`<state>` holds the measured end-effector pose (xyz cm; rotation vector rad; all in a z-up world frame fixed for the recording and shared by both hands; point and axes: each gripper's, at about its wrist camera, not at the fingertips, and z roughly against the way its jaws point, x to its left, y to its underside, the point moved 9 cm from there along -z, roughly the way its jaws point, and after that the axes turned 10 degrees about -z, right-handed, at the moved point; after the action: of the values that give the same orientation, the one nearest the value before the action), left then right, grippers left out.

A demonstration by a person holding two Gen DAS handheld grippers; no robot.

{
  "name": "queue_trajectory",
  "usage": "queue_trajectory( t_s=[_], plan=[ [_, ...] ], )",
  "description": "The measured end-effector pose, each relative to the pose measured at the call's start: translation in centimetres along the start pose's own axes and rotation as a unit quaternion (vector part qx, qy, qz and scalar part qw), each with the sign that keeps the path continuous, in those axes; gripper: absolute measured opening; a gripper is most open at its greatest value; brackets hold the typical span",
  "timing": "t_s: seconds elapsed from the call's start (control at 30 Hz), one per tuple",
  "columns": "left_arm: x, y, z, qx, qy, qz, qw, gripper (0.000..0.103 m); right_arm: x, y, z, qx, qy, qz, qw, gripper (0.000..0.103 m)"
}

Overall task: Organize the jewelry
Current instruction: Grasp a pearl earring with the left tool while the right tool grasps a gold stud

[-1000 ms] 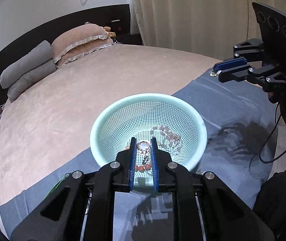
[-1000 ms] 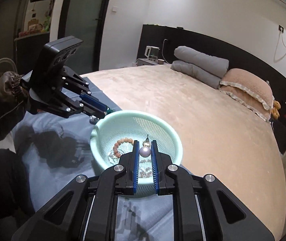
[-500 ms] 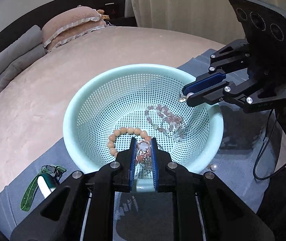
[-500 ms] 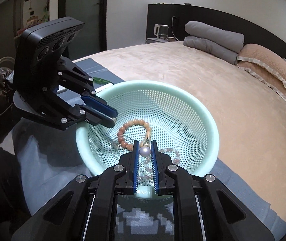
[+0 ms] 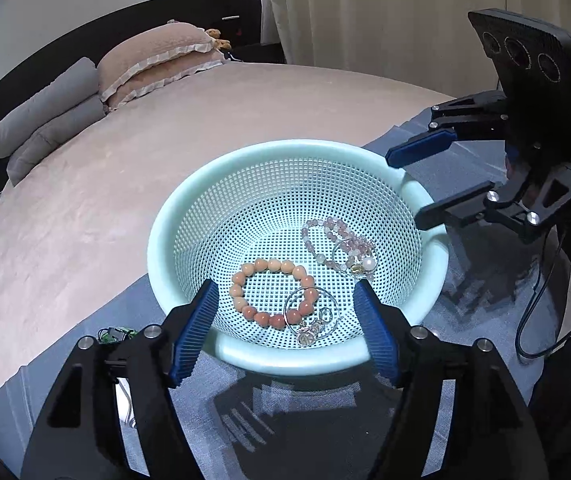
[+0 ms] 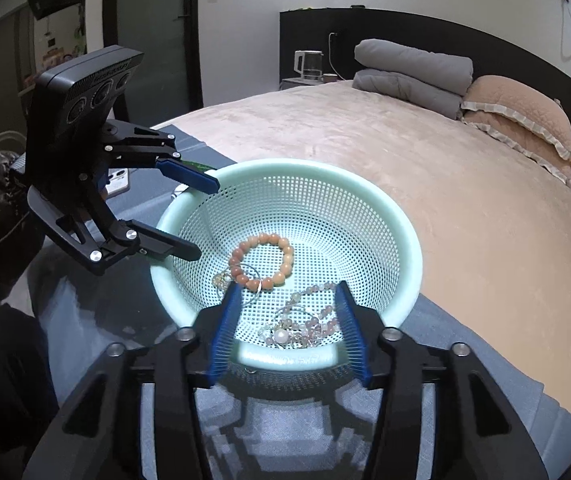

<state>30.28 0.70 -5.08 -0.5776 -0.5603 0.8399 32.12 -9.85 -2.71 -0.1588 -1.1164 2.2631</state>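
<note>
Having let go within the last half second, both hand-held grippers now hang empty over the basket (image 5: 425,196). Before that, each was pinched on a small piece: the left on a silver charm piece, the right on a pearl.

On the left, the left hand-held gripper (image 5: 287,330) has its jaws spread wide, touching nothing, poised above the near rim. The charm piece (image 5: 313,326) lies on the mesh just below it, overlapping the orange bracelet (image 5: 271,292).

Further right in the basket, the pink bracelet (image 5: 333,240) sits with the pearl (image 5: 368,263) resting against it. The right hand-held gripper (image 6: 289,332) is likewise wide apart and holds nothing; it is held over its own side of the rim.

All the jewelry in view is inside the basket, which stands on a blue cloth (image 5: 485,264) on the bed (image 5: 165,140). So these two drops look complete. Whether more pieces wait outside the basket cannot be told.
</note>
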Motion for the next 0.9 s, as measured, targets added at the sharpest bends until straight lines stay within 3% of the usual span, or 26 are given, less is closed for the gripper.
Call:
queue_trajectory(
  t_s=[0.07, 0.13, 0.3, 0.4, 0.63, 0.77, 0.9],
  plan=[
    [0.0, 0.2, 0.2, -0.001, -0.004, 0.004, 1.0000, 0.083, -0.1, 0.2, 0.6, -0.006, -0.014, -0.014, 1.000, 0.080],
    [0.4, 0.3, 0.5, -0.002, -0.020, 0.012, 0.9997, 0.093, -0.4, 0.4, 1.1, -0.016, -0.016, -0.027, 0.999, 0.085],
    [0.6, 0.8, 1.4, -0.008, -0.038, 0.028, 0.9989, 0.097, -1.2, 1.8, 2.4, -0.026, -0.005, -0.042, 0.999, 0.085],
    [-0.4, 1.4, 2.3, -0.010, -0.030, 0.025, 0.9992, 0.097, -1.7, 3.2, 3.3, -0.031, -0.001, -0.050, 0.998, 0.085],
    [-5.6, 4.6, 1.9, 0.019, -0.010, -0.064, 0.9977, 0.097, -2.2, 6.8, 3.1, -0.010, -0.007, -0.065, 0.998, 0.085],
    [-8.3, 5.4, 0.2, 0.034, 0.023, -0.078, 0.9961, 0.097, -1.6, 7.4, 1.8, 0.000, -0.015, -0.064, 0.998, 0.085],
    [-10.1, 4.6, -0.9, 0.019, 0.057, -0.067, 0.9959, 0.097, -1.0, 7.4, 0.2, 0.016, -0.014, -0.055, 0.998, 0.078]
  ],
)
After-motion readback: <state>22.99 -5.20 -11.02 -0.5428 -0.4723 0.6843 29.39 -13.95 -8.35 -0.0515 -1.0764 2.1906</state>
